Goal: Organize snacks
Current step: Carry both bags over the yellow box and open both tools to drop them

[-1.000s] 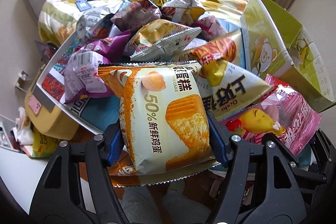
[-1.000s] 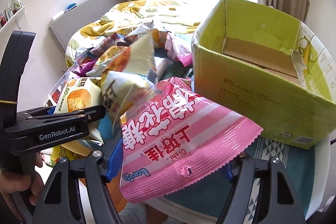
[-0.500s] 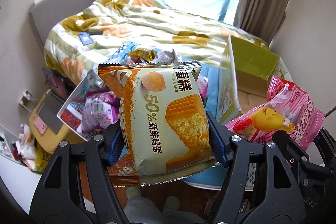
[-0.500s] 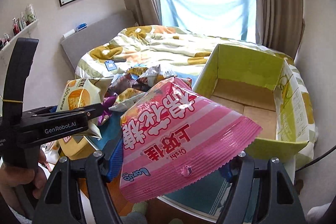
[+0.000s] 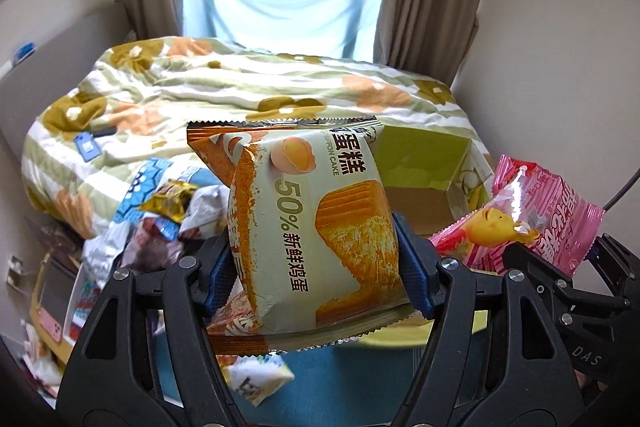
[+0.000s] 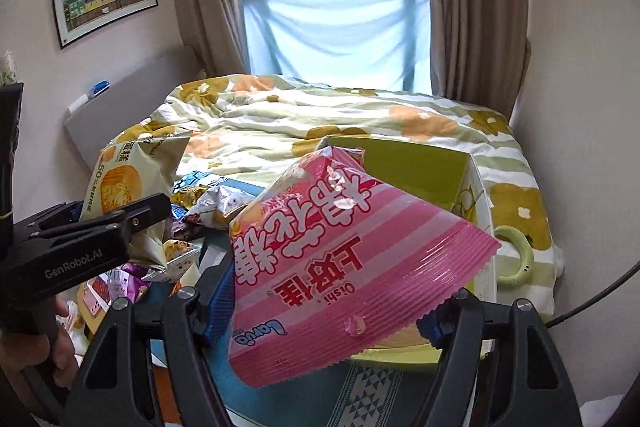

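Tongs of the left hand [image 5: 316,263] pinch a chiffon cake packet [image 5: 316,227] across its lower half, the blue pads pressing its two sides at frame centre. Right tongs [image 6: 328,311] grip a pink snack bag [image 6: 340,267] near its bottom seam; the bag fans out toward the upper right of the right wrist view. Both packets hang in the air in front of the green carton [image 6: 416,171], which stands open at centre right with its floor partly visible.

Handling (judged, not seen): both are light, air-filled foil pouches, soft and slick. A hold across the puffed body may slide or crush the cake; the crimped seams look like the firmer purchase.

Hidden or unclear: the pink bag covers most of the carton's interior, so its contents cannot be told. A heap of loose snacks [image 5: 160,219] at left centre is half screened by the cake packet, and the blue surface [image 5: 352,379] under it shows only in slivers. Bed [image 6: 320,115] behind.
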The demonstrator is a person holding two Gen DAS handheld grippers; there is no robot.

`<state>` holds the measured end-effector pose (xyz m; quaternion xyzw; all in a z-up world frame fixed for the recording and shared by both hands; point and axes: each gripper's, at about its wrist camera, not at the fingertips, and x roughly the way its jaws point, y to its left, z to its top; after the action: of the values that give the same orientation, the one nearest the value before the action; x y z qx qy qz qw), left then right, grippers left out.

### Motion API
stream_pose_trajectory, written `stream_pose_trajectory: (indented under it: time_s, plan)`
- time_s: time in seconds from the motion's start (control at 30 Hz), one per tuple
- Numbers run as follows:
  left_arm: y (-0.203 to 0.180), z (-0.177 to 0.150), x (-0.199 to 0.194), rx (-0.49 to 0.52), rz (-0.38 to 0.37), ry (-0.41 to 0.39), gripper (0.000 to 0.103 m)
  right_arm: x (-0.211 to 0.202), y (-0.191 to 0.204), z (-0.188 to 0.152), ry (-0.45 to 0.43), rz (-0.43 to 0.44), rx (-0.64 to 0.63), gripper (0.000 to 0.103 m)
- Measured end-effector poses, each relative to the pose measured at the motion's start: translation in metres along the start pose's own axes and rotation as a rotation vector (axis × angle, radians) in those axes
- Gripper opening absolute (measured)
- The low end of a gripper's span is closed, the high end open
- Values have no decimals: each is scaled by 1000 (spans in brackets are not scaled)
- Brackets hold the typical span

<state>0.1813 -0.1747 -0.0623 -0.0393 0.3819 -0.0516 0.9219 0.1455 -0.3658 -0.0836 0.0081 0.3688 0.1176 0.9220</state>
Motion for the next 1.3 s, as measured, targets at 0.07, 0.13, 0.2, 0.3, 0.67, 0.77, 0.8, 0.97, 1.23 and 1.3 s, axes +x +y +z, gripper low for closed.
stream_pose_trajectory:
  time_s: [0.07, 0.13, 0.2, 0.3, 0.67, 0.77, 0.8, 0.97, 1.23, 1.3]
  plan:
    - [-11, 18, 23, 30, -30, 20, 66, 6, -12, 9, 4, -43, 23, 69]
    - [-25, 35, 47, 60, -59, 45, 66, 15, -24, 17, 13, -83, 47, 69]
    - [-38, 49, 73, 91, -86, 73, 66, 23, -35, 24, 25, -114, 74, 69]
    - [-57, 66, 112, 137, -110, 119, 66, 37, -52, 36, 40, -167, 111, 69]
    - [-81, 84, 201, 258, -110, 185, 101, 82, -93, 53, 111, -266, 237, 69]
    - [-70, 81, 196, 255, -112, 196, 101, 88, -98, 52, 127, -276, 259, 69]
    - [-64, 78, 193, 253, -108, 200, 101, 90, -98, 52, 131, -279, 261, 69]
    - [-39, 68, 174, 216, -136, 220, 101, 94, -96, 53, 131, -284, 271, 69]
    - [-24, 60, 158, 220, -187, 230, 101, 109, -100, 70, 124, -229, 274, 69]
    - [-19, 61, 159, 219, -186, 231, 101, 117, -101, 74, 132, -235, 273, 69]
